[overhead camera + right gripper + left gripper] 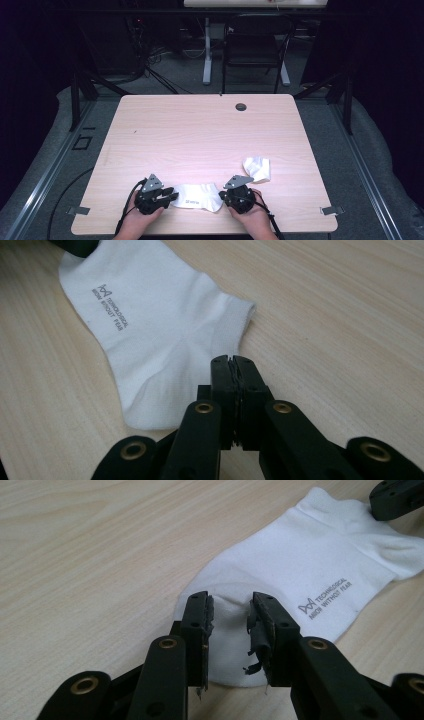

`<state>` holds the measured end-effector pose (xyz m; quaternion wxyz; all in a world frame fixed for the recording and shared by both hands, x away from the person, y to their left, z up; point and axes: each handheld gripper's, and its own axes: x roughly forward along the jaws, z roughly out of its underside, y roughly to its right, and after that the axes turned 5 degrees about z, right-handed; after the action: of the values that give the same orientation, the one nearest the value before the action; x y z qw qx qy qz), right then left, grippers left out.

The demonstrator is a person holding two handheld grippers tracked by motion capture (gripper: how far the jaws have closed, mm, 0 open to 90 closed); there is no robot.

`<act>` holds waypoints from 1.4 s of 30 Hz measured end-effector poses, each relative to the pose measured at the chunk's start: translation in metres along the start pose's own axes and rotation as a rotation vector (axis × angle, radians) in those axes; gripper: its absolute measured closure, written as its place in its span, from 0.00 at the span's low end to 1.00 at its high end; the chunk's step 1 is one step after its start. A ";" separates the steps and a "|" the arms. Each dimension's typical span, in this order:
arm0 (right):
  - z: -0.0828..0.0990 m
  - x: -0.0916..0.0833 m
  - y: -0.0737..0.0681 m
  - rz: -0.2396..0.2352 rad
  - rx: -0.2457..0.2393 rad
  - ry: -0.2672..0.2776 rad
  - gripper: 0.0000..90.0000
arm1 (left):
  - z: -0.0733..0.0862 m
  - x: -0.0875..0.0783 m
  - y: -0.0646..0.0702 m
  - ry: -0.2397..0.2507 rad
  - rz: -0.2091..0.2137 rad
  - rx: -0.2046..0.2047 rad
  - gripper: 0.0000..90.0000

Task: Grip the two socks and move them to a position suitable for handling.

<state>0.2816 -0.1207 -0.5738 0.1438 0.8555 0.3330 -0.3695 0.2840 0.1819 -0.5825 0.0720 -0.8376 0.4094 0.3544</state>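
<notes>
The left gripper point(231, 617) is standing with its jaws partly apart over the toe end of the sock point(300, 580); the pads are not pressing the fabric, and torn pad lining is hanging from one jaw. The right gripper point(232, 365) is closed tight at the cuff end. The right gripper view is not showing clearly whether fabric is pinched between its pads or the tips are only resting at the sock's point(150, 325) edge.

The sock point(197, 196) is lying flat near the table's point(200, 130) front edge, between the two grippers point(156, 195) point(239, 194). A second sock point(256, 168), bunched up, is sitting nearer the table's right edge, apart from the first.

Handling: the sock is judged light, soft and limp. It is likely to sag and fold wherever it is unsupported, and to slide easily on the smooth wood. It is not fragile. Recommended hold points are the two ends, toe and ribbed cuff, where the layers are giving the pads something to bite; a single-layer pinch risks slipping.

View differences: the high view is giving the bunched sock and the layout on the table. The left gripper view is showing the jaw gap, the worn pad and the printed lettering. The right gripper view is showing the cuff hem and heel seam.
</notes>
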 end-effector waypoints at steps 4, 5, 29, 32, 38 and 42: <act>0.002 -0.004 0.000 -0.005 -0.001 -0.022 0.99 | 0.003 -0.001 0.006 -0.001 0.010 -0.006 0.77; 0.002 -0.004 0.000 -0.004 0.003 -0.023 0.99 | 0.003 -0.002 0.007 0.000 0.014 -0.003 0.76; 0.008 -0.045 0.079 0.293 0.233 0.134 0.82 | -0.008 -0.015 -0.007 0.094 -0.005 -0.013 0.61; 0.005 -0.037 0.085 0.303 0.247 0.126 0.78 | -0.008 -0.013 -0.007 0.090 -0.003 -0.012 0.61; 0.001 -0.023 0.087 0.302 0.243 0.085 0.68 | -0.009 -0.012 -0.007 0.080 -0.001 -0.014 0.61; 0.000 -0.015 0.089 0.314 0.232 0.048 0.68 | -0.009 -0.011 -0.006 0.081 0.004 -0.010 0.61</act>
<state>0.3345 -0.1926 -0.5629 0.0922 0.9164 0.1540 -0.3578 0.2884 0.1892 -0.5694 0.0504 -0.8509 0.4117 0.3224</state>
